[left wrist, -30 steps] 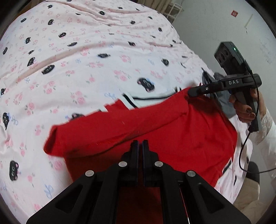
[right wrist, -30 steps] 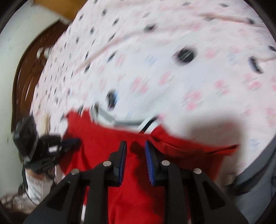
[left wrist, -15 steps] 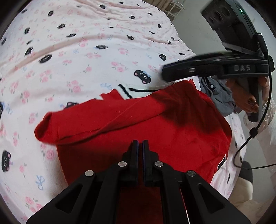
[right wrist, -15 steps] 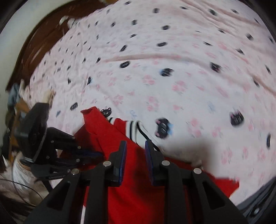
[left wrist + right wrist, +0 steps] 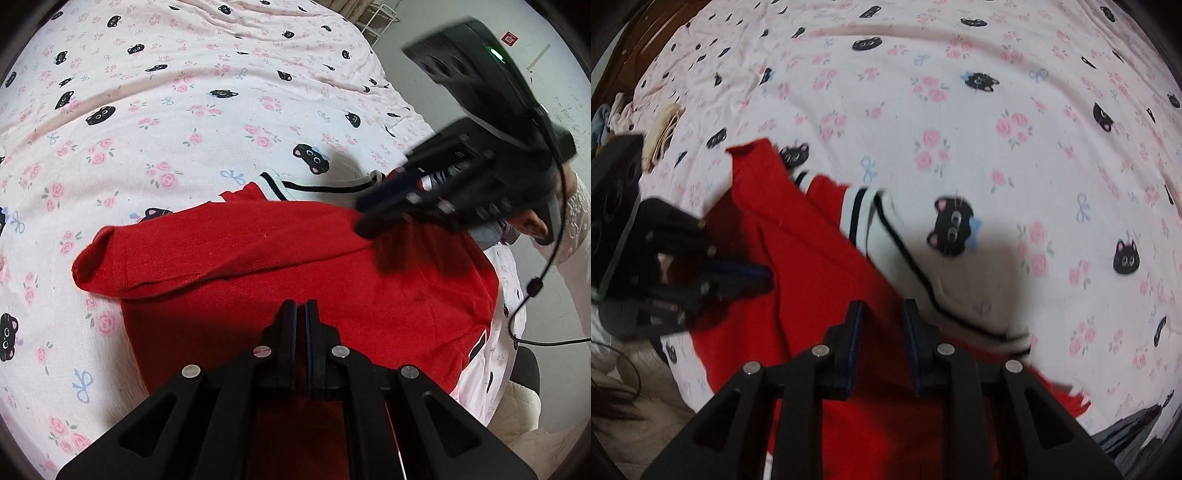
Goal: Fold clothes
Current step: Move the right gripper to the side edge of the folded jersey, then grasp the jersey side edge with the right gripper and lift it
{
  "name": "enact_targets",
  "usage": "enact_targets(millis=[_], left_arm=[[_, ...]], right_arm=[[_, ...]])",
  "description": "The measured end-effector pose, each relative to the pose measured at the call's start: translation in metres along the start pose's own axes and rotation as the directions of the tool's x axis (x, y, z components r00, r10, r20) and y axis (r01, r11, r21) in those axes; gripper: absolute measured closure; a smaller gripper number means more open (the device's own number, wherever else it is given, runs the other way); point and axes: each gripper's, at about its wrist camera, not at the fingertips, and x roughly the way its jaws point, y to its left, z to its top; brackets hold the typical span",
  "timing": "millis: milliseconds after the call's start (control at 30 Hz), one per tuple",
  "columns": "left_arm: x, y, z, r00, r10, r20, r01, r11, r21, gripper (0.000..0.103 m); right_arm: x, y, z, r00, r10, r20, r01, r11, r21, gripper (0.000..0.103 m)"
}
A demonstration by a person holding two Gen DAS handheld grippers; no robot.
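Your red garment (image 5: 332, 291) lies on the bed, spread over the pink floral sheet (image 5: 155, 122) printed with black cat faces. In the left wrist view its long axis runs across the frame: one sleeve (image 5: 155, 258) is folded over the body and points left, ending in a rounded cuff, and the bulk of the cloth reaches toward the right edge of the bed. A white collar with dark stripes (image 5: 295, 184) sits at the far edge of the garment, pointing away from you. In the right wrist view the same striped trim (image 5: 871, 218) runs diagonally from upper left to lower right.

Your left claw (image 5: 300, 314) is clenched, its fingers nearly touching with only a thin slit between them, low over the red cloth; whether any fabric is pinched there cannot be told. Your right claw (image 5: 881, 317) is released, with a clear gap between its fingers, above the red cloth just beside the white trim. In the left view the right claw (image 5: 373, 218) appears blurred, its tips at the garment's far right portion near the collar.
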Motion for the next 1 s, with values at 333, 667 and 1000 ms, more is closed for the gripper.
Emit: enact_targets(millis=[333,667,1000], left_arm=[[0.001,-0.001,0.001,1.000,0.011,-0.001,-0.011,1.000,0.004,0.100],[0.002,0.000,0.000,1.000,0.010,-0.002,-0.010,1.000,0.005,0.100],[0.001,-0.001,-0.002,1.000,0.013,-0.005,-0.013,1.000,0.008,0.100]], right_arm=[[-0.006,0.012,-0.030,0.998,0.008,-0.056,-0.012,0.998,-0.066,0.079],[-0.014,0.021,-0.046,0.999,-0.010,-0.040,0.004,0.989,-0.149,0.079],[-0.053,0.033,-0.015,0.993,-0.029,0.112,0.054,0.971,-0.232,0.079]])
